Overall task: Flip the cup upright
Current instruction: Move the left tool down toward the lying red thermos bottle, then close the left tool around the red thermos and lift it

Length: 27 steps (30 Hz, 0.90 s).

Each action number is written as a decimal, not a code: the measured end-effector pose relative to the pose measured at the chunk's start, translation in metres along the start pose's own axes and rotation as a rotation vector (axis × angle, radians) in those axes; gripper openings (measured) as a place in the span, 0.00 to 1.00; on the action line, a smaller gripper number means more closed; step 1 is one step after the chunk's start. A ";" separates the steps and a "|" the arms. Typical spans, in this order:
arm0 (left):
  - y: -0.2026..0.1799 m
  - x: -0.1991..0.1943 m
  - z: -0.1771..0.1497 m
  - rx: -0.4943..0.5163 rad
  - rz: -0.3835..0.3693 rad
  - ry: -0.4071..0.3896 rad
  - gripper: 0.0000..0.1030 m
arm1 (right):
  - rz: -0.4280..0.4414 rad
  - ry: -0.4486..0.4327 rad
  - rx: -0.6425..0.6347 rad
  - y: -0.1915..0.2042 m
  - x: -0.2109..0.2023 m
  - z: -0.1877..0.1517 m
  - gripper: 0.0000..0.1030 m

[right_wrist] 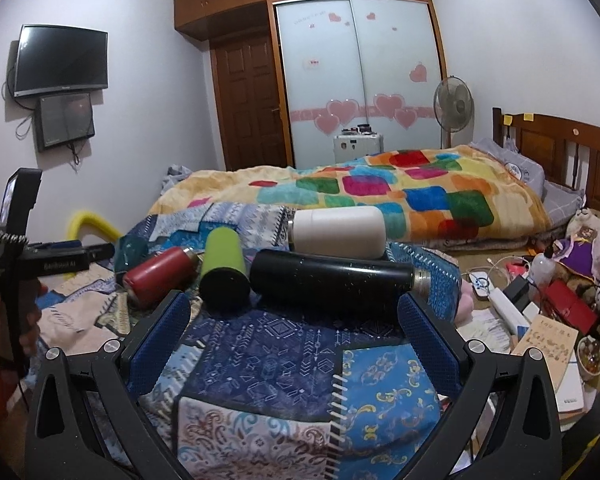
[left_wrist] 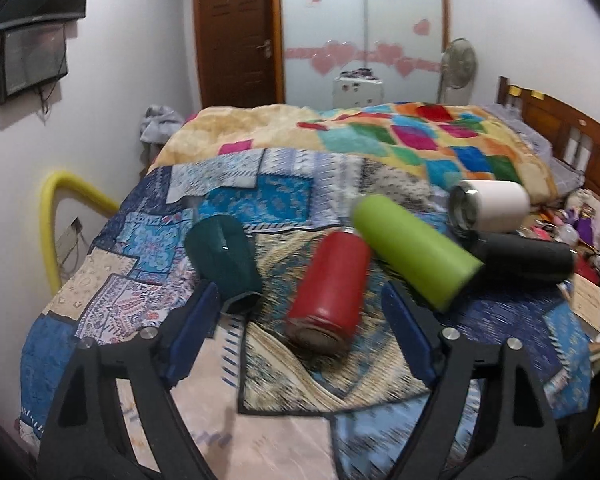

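Note:
Several cups lie on their sides on a patchwork cloth (left_wrist: 132, 240) on the bed. In the left wrist view a red cup (left_wrist: 330, 288) lies between and just ahead of my open left gripper (left_wrist: 300, 312), a dark green cup (left_wrist: 224, 258) lies by its left finger, a lime cup (left_wrist: 414, 248) by its right finger, and a white cup (left_wrist: 490, 206) and a black cup (left_wrist: 524, 258) lie farther right. My right gripper (right_wrist: 296, 316) is open and empty, just short of the black cup (right_wrist: 328, 280). The lime cup (right_wrist: 222, 276), red cup (right_wrist: 158, 274) and white cup (right_wrist: 338, 232) lie beyond.
A colourful blanket (right_wrist: 400, 196) covers the bed behind the cups. Clutter of boxes, cables and books (right_wrist: 540, 312) lies to the right. The left gripper's handle (right_wrist: 16, 256) shows at the left of the right wrist view. A yellow tube (left_wrist: 50, 220) stands at the bed's left edge.

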State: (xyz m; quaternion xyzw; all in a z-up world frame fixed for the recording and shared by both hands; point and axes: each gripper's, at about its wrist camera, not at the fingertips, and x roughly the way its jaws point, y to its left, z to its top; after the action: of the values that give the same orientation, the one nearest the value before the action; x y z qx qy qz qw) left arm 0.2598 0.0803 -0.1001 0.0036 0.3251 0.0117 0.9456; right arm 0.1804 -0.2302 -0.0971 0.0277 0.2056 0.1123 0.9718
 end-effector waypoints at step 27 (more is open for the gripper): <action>-0.035 0.108 0.006 0.112 -0.071 0.210 0.72 | 0.018 0.073 0.036 -0.015 0.044 -0.011 1.00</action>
State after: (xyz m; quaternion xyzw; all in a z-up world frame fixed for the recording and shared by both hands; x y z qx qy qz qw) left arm 0.3495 0.0475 -0.1628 0.0439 0.4225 -0.0400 0.9044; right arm 0.2181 -0.2350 -0.1259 0.0427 0.2426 0.1185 0.9619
